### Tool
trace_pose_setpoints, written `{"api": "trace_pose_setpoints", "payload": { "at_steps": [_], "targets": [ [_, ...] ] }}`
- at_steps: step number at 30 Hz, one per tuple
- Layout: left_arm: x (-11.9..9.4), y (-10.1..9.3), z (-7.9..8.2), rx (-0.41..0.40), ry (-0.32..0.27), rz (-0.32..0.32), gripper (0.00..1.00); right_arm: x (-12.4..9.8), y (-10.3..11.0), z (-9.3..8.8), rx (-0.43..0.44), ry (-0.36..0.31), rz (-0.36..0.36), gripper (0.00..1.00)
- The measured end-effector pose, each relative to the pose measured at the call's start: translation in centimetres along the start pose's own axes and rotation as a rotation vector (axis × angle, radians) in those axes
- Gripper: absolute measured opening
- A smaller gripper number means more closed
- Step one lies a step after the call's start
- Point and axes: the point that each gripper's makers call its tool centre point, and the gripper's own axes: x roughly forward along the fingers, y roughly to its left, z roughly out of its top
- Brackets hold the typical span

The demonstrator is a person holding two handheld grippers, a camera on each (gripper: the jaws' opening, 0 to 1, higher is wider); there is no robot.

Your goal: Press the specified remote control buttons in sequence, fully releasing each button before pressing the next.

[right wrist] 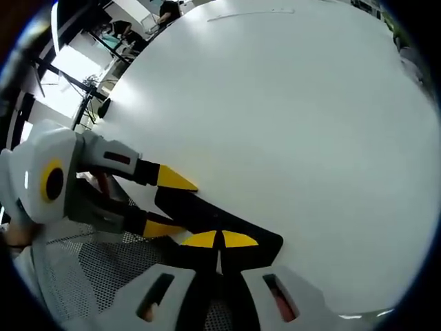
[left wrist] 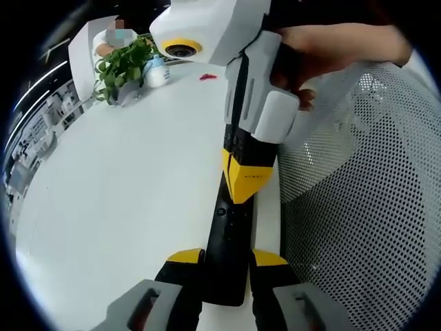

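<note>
In the left gripper view, a leafy green potted plant [left wrist: 122, 65] stands at the far left of the smooth white tabletop [left wrist: 124, 186], with a small white bottle with a pale blue band [left wrist: 157, 71] just beside it and a tiny red scrap [left wrist: 207, 77] lying a little further along. Near the table's edge lies the long, slim black remote control [left wrist: 231, 241], matt and flat, running away from the camera. The left gripper [left wrist: 226, 256], yellow-tipped on black jaws with grey shells below, straddles the remote's near end; its jaws are clamped on the sides of the remote. Further along the remote, the right gripper [left wrist: 242, 196] comes down from above, its yellow tips drawn together to a point that touches the remote's top face. A hand [left wrist: 324, 52] grasps its white body. To the right is a white perforated mesh chair back [left wrist: 365, 200], dotted with small round holes.

In the right gripper view, the left gripper [right wrist: 165, 203] enters from the left, white and grey with yellow tips, one tip on each side of the remote control [right wrist: 220, 224]. Mesh [right wrist: 103, 269] shows beneath it. The right gripper [right wrist: 220, 239] has its yellow tips meeting on the remote, jaws together. The glossy tabletop [right wrist: 289, 117] spreads away to the right.
</note>
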Motion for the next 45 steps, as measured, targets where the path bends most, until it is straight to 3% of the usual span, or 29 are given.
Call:
{"api": "trace_pose_setpoints", "payload": {
  "at_steps": [6, 23, 31, 37, 45],
  "targets": [
    [0.02, -0.01, 0.01, 0.001, -0.001, -0.001, 0.26, -0.04, 0.07, -0.08, -0.011, -0.003, -0.002, 0.0],
    [0.03, -0.02, 0.04, -0.01, -0.003, 0.003, 0.26, -0.06, 0.42, -0.13, -0.145, 0.013, -0.059, 0.0],
    [0.02, -0.03, 0.04, -0.01, -0.007, 0.004, 0.26, -0.08, 0.41, -0.09, -0.21, -0.005, -0.047, 0.0],
    [0.01, -0.04, 0.04, -0.015, -0.013, 0.005, 0.26, -0.12, 0.43, -0.07, -0.211, -0.013, -0.032, 0.0],
    [0.05, -0.03, 0.07, -0.031, -0.015, 0.017, 0.26, -0.12, 0.56, -0.08, -0.281, -0.005, -0.061, 0.0]
  ]
}}
